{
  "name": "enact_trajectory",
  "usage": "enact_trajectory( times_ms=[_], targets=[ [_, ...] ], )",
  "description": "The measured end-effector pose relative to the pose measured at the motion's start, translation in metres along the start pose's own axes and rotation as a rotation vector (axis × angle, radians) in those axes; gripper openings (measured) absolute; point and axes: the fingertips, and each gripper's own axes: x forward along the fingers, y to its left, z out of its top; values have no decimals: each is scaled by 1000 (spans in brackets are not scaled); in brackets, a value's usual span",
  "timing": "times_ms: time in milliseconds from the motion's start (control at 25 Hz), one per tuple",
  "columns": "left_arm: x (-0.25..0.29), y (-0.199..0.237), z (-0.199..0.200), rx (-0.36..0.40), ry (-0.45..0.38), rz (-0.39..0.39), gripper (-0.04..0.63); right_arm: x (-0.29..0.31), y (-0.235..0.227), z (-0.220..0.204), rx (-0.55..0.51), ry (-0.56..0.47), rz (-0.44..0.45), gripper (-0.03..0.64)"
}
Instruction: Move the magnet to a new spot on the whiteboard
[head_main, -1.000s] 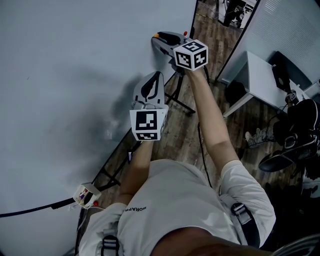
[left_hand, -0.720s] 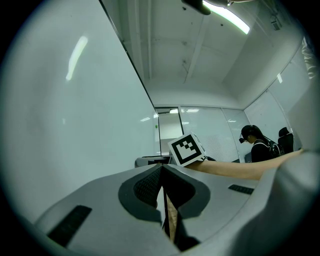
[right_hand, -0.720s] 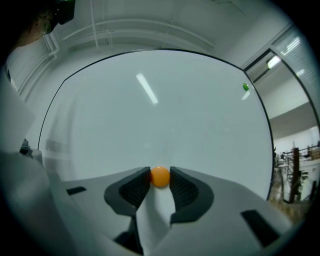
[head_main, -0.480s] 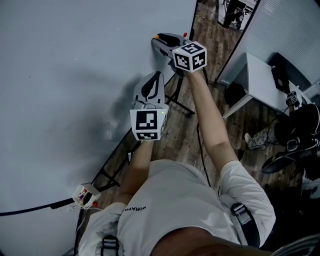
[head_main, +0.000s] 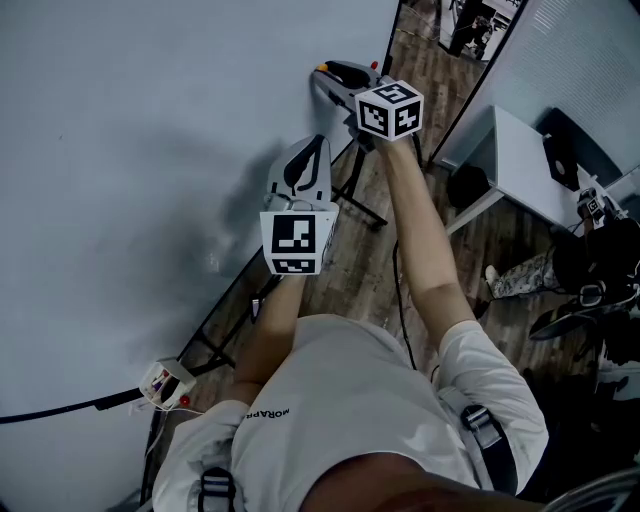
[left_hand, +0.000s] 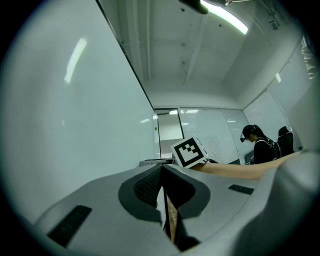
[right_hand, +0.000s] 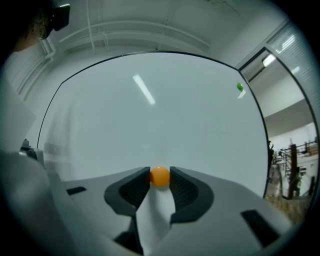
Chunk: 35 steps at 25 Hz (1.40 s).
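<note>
Between the jaw tips of the right gripper (right_hand: 160, 175) sits the orange ball magnet (right_hand: 160, 177), pinched at its sides, with the whiteboard (right_hand: 150, 120) directly ahead. It is probably light, rigid and slick, so grip across its widest part. The left gripper (left_hand: 163, 170) is pressed together and empty.

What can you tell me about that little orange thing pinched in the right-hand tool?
The magnet is small, round and bright orange, smooth and glossy like plastic. It sits at the very tips of the right gripper, with a dark ribbed pad pressing on each side. Behind it is the pale whiteboard; whether it touches the board cannot be told.
</note>
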Motion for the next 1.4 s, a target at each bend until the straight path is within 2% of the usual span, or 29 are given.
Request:
enact_trajectory(
  times_ms=[440, 640, 1080, 1400],
  targets=[
    [4, 7, -1, -13, -1, 2, 3, -10, 8, 9, -5, -19, -7, 131],
    [6, 10, 0, -20, -10, 5, 3, -14, 5, -2, 37, -7, -28, 132],
    [-6, 4, 6, -27, -5, 32, 3, -56, 12, 13, 32, -69, -173, 132],
    [-5, -3, 8, -32, -10, 21, 3, -76, 27, 18, -4, -91, -201, 132]
  ],
)
